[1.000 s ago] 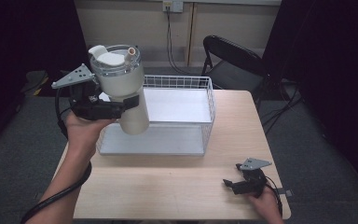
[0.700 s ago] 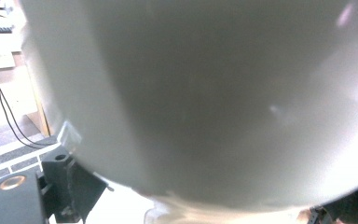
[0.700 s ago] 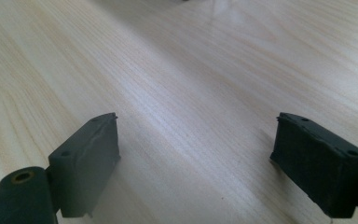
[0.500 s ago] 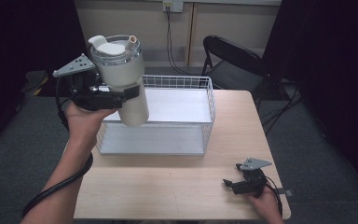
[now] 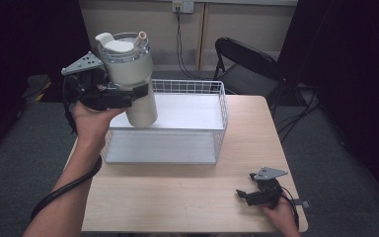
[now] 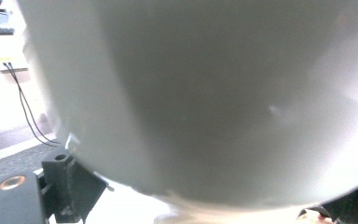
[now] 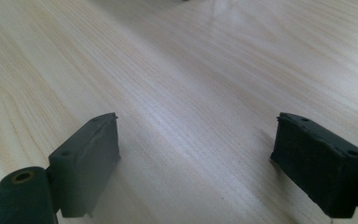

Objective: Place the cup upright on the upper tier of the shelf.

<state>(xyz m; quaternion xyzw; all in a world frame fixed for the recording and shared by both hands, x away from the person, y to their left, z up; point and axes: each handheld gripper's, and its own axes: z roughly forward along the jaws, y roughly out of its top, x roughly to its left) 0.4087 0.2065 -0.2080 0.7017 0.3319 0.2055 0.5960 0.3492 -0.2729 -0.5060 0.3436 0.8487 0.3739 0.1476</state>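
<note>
A big cream tumbler (image 5: 135, 84) with a clear lid and a straw spout hangs tilted above the left end of the white wire basket (image 5: 217, 121). My left gripper (image 5: 128, 95) is shut on its body, high off the table. In the left gripper view the tumbler's pale wall (image 6: 214, 93) sits right against the camera. My right gripper (image 5: 244, 196) rests open on the wooden table (image 5: 177, 197) near the front right corner, its two black pads (image 7: 86, 161) wide apart over bare wood.
The basket takes up the table's far half. A black folding chair (image 5: 246, 64) stands behind the table at the right. Cables hang from a wall socket (image 5: 182, 6) at the back. Dark carpet surrounds the table.
My left gripper has lifted the tumbler higher and carried it a little left and back over the basket's left end. The right gripper has stayed put.
</note>
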